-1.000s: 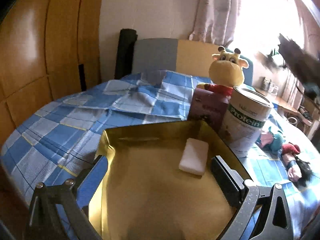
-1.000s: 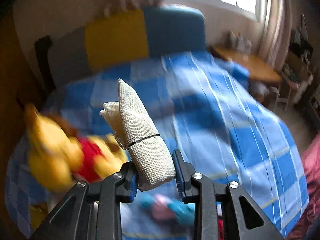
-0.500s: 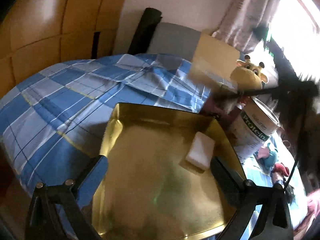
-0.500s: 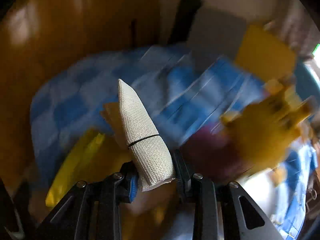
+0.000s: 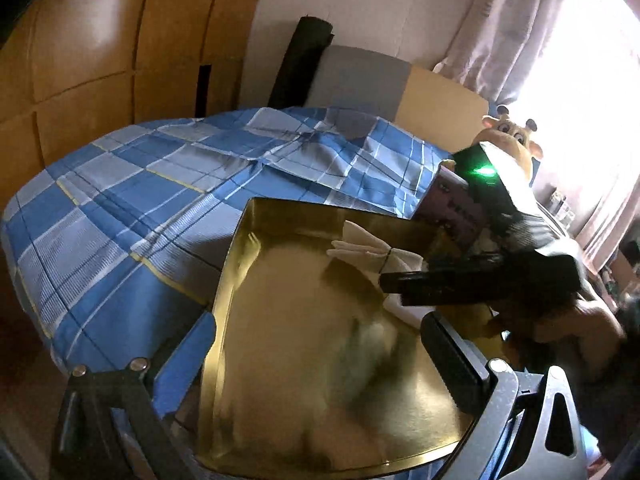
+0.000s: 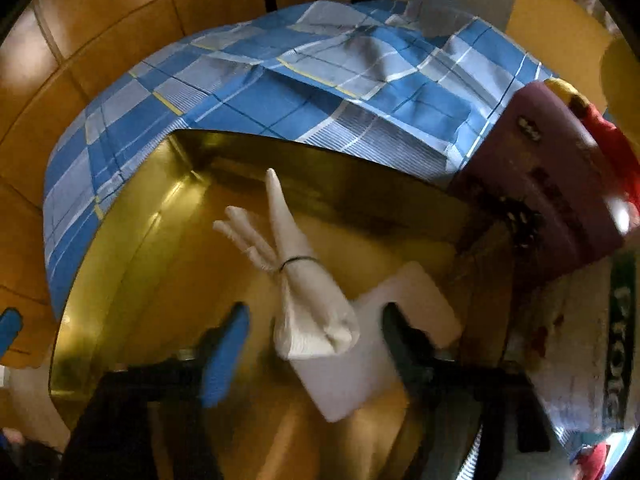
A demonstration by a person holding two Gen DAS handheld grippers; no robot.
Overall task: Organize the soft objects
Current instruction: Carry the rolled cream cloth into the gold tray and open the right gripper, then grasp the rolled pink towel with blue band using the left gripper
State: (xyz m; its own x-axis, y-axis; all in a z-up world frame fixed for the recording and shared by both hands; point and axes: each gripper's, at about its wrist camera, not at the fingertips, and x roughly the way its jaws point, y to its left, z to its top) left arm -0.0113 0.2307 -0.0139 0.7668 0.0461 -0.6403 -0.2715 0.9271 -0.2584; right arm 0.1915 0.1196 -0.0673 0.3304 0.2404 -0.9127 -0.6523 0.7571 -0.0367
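A gold tray (image 5: 248, 264) lies on the blue checked bed. In the right wrist view the rolled beige cloth (image 6: 304, 280), tied with a black band, lies in the tray (image 6: 120, 240) partly over a white sponge (image 6: 416, 296). My right gripper (image 6: 312, 344) is open, its jaws apart on either side of the cloth's near end. In the left wrist view the cloth (image 5: 372, 252) shows beside the dark right gripper (image 5: 440, 284). My left gripper (image 5: 316, 356) is open and empty, its jaws straddling the tray's near part.
A purple box (image 6: 552, 184) and a white Protein can (image 6: 592, 344) stand at the tray's right side. A yellow giraffe plush (image 5: 512, 140) sits behind them. Wooden wardrobe panels (image 5: 100, 40) rise at the left. The checked bedspread (image 5: 140, 200) spreads left of the tray.
My right gripper swung over the tray with the rolled cloth, then opened; the cloth now lies in the tray on the sponge. The left gripper's view shifted slightly.
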